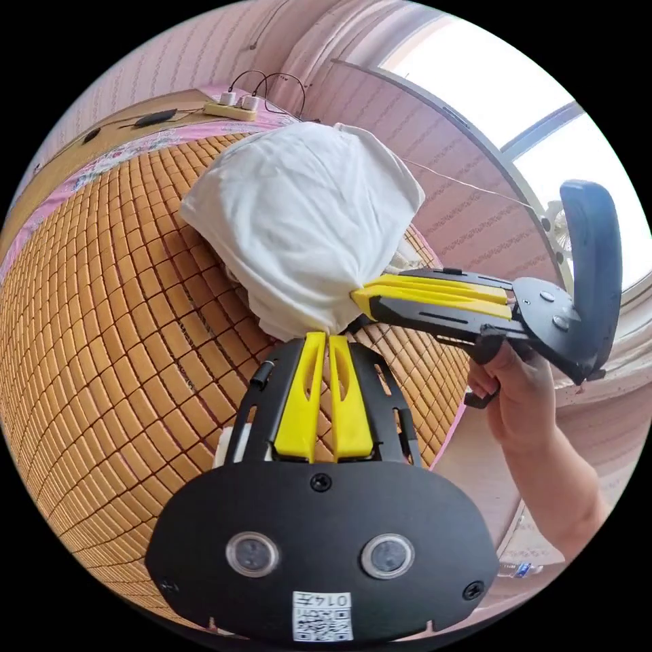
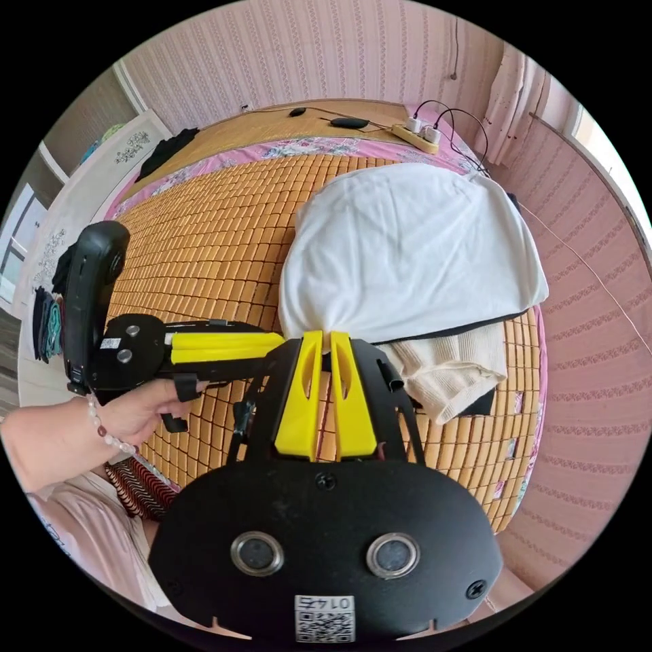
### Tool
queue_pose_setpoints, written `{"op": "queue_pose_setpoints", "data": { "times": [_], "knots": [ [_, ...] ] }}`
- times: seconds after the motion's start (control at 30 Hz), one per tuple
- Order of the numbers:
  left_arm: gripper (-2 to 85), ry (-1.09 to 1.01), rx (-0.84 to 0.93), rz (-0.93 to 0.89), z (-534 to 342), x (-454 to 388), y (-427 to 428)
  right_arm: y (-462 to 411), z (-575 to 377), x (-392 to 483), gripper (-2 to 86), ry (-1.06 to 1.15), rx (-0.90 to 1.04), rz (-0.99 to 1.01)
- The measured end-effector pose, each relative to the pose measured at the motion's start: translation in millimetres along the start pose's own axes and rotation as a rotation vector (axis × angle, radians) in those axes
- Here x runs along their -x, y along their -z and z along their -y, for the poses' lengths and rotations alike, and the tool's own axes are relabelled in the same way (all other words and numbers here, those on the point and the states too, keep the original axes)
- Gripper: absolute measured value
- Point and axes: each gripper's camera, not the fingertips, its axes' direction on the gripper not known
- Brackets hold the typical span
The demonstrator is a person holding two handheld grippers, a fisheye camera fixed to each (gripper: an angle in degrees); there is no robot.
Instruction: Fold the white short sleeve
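Note:
The white short sleeve shirt (image 1: 305, 210) lies bunched on a bamboo mat (image 1: 122, 305), its near edge gathered to a point. My left gripper (image 1: 324, 335) is shut on that gathered edge. My right gripper (image 1: 354, 297) comes in from the right, held in a hand, and is shut on the same bunch right beside it. In the right gripper view the shirt (image 2: 407, 251) spreads as a smooth mound beyond my right gripper (image 2: 328, 334), which pinches its near corner. The left gripper (image 2: 280, 341) meets that corner from the left.
A cream knit garment (image 2: 448, 370) with a dark piece sticks out from under the shirt. A power strip (image 2: 418, 138) with cables sits at the bed's far end, near dark clothes (image 2: 166, 149). The pink striped wall (image 2: 584, 353) runs close along the mat (image 2: 204, 258).

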Motion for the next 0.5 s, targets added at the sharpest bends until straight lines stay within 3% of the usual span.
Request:
{"op": "queue_pose_setpoints", "data": {
  "times": [0.07,0.2,0.5],
  "knots": [
    [-0.6,0.045,-0.109,-0.136,-5.0,3.5,22.8,23.9,-14.0,6.5,0.8,0.024,-0.120,-0.026],
    [-0.9,-0.023,-0.256,-0.179,-25.2,5.0,81.1,63.6,-23.2,39.4,0.6,0.126,-0.270,0.052],
    [-1.0,-0.074,-0.570,0.073,-131.8,43.8,300.6,129.4,0.0,183.2,0.4,0.348,-0.476,0.410]
  ]
}}
